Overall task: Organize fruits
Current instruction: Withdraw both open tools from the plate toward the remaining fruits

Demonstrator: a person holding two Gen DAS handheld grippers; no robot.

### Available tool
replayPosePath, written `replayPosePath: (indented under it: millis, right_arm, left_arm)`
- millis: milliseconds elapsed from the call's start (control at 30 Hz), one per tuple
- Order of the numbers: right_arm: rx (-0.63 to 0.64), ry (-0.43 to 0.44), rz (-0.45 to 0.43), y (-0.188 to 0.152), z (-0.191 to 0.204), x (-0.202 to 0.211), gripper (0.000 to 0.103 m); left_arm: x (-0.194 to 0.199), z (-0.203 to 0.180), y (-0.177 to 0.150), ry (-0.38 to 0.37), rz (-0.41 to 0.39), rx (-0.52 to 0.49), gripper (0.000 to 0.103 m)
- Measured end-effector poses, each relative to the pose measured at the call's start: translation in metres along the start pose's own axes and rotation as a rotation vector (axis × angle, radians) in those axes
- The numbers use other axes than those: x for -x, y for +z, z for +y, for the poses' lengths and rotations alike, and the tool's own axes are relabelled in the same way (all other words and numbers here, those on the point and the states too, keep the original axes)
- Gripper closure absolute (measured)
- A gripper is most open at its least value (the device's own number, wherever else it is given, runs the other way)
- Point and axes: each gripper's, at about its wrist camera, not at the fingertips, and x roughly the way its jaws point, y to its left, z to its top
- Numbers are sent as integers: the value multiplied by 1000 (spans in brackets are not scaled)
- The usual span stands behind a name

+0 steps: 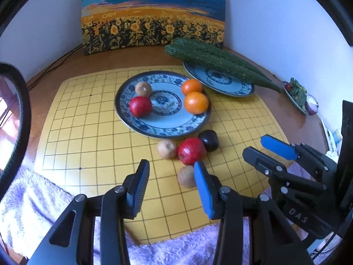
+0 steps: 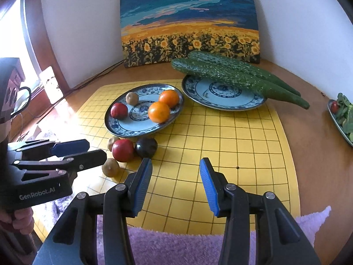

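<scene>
- Loose fruit: a round red apple [image 1: 191, 151], a dark purple plum [image 1: 209, 140], a tan-brown round fruit [image 1: 167, 148] and a brown fuzzy kiwi [image 1: 186, 176] lie in a cluster on the yellow gridded mat [image 1: 88, 132], directly ahead of the left gripper [image 1: 171, 182] and ahead-left of the right gripper [image 2: 175, 185].
- The kiwi sits nearest, beside the left gripper's right pad, not between the pads.
- Handling, judged: all are light, round and prone to rolling; the plum and kiwi look soft enough to bruise, the apple firmer and smooth. Grip across the widest middle, gently.
- Both grippers: jaws apart, nothing held.
- Destination, judged: the blue-and-white patterned plate [image 1: 163, 130] just beyond the cluster, already holding two oranges [image 1: 195, 101], a red apple and a brown fruit.
- Further off: a second patterned plate [image 2: 222, 103] bearing two long green cucumbers [image 2: 238, 77].
</scene>
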Motion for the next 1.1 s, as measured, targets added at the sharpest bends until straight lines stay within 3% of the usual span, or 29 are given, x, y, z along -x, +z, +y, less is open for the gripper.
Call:
replayPosePath:
  millis: [600,867,1100]
  right_arm:
    - [-16,6,21,-7,-7,-6,57]
    - [-16,9,27,-7,-6,-8,57]
    - [-5,14,33,-6,4,-10,57]
  left_arm:
    - [-19,-9,-9,-17,42,-8,59]
    - [-21,-11,-10,-36,35,-19,78]
    - [-14,0,-10,-22,13,-7,78]
